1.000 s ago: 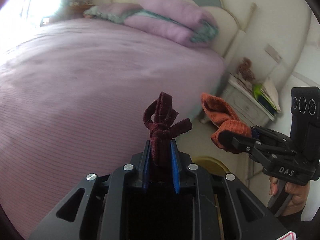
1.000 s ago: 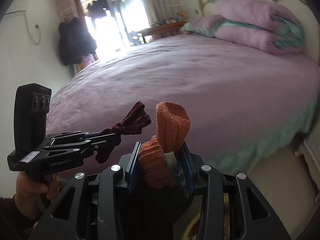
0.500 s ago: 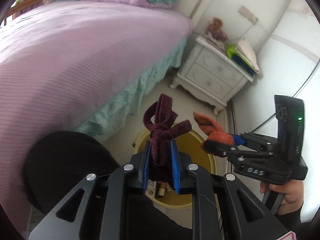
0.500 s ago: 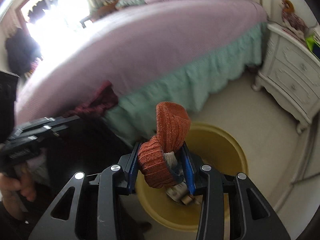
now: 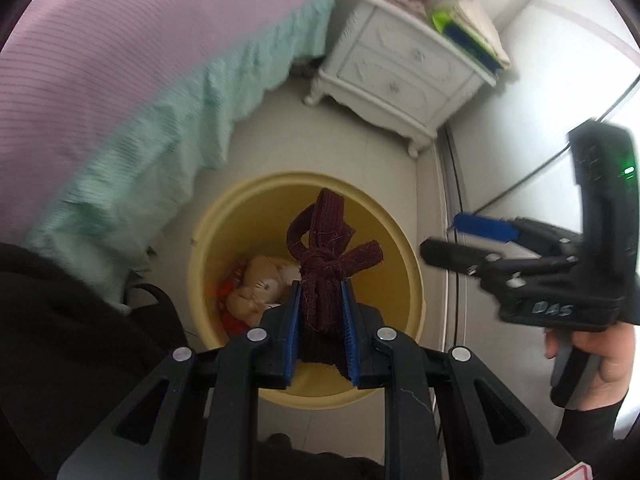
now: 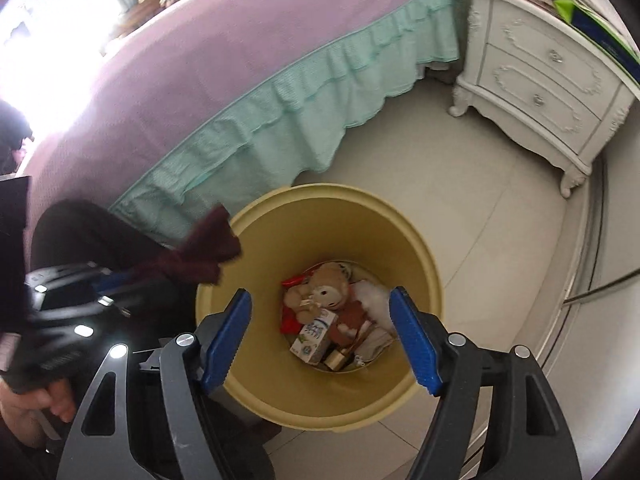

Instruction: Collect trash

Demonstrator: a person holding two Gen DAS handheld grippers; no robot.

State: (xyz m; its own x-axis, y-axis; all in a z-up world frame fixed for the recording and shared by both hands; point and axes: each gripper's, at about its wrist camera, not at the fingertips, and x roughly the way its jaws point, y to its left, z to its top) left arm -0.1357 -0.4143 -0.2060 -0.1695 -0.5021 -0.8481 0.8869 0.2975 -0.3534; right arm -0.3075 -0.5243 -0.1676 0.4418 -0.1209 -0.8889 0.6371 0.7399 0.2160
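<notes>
Two tongs above round yellow plastic bin (image 6: 420,258): right tongs (image 6: 320,336) spread wide, empty. Left tongs (image 5: 320,320) clenched on knotted maroon fabric strip (image 5: 324,256); drop step, next needing release over bin.

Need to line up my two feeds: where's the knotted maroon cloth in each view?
Left wrist: knotted maroon cloth center frame, clamped in the left gripper, over the yellow bin.
Right wrist: cloth left of center, overlapping the bin's left rim.
Shared landmark: white nightstand.
</notes>
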